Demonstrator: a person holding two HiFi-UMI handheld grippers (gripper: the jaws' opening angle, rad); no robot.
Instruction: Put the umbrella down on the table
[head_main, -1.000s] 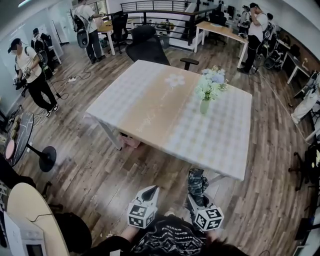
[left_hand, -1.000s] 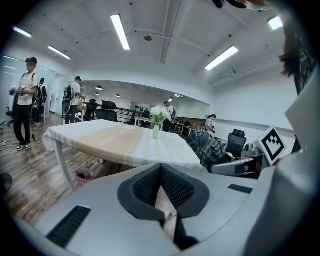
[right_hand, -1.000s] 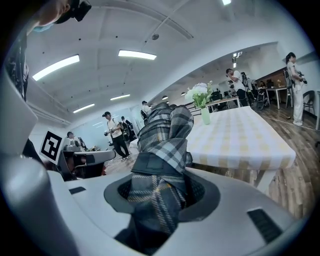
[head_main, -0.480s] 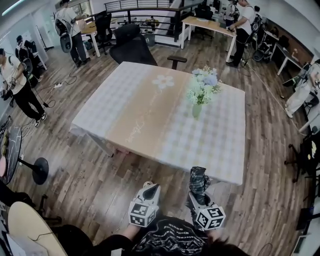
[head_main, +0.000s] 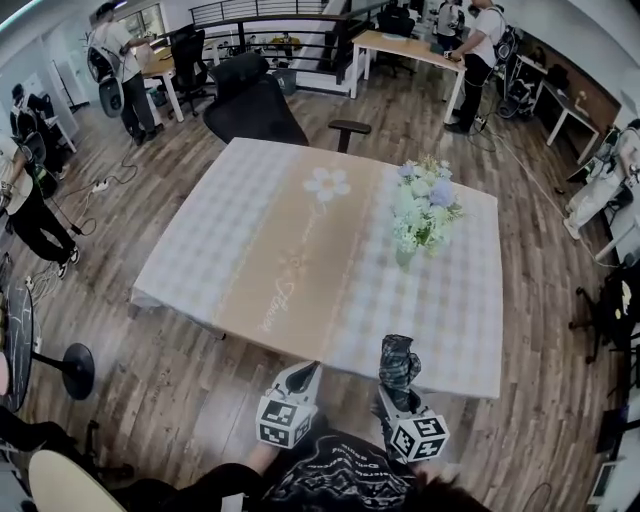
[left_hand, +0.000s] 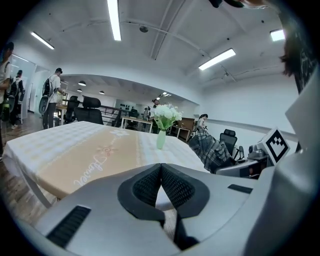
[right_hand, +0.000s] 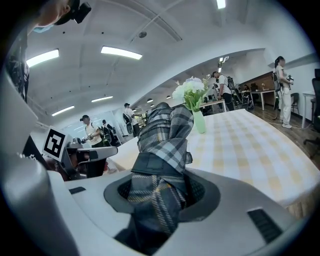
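The umbrella (right_hand: 162, 150) is folded up and has grey checks with thin yellow lines. A dark strap goes round its middle. It sticks out from the right gripper (head_main: 398, 388), which holds it in the air. The fingers (right_hand: 204, 192) of that gripper are part way open and press on the umbrella's lower end from both sides. In the head view the umbrella (head_main: 398, 360) is at the near edge of the surface (head_main: 230, 240). It is not lying on the surface.

The left gripper (head_main: 300, 374) is just beside the right one, a little to its left. Its fingers (left_hand: 176, 187) are closed with their tips touching, and there is nothing between them. It is over the wood floor (head_main: 180, 390), close to the near edge of the surface.

The surface has a cloth with pale checks at both sides and a tan strip down the middle. A white flower shape (head_main: 327, 183) is printed on the strip. A pale green vase (head_main: 405, 256) stands on the right part, well away from the umbrella. It holds white, green and blue flowers (head_main: 425, 205).

A black chair (head_main: 255, 105) is at the far side. People stand farther back in the room by other desks.
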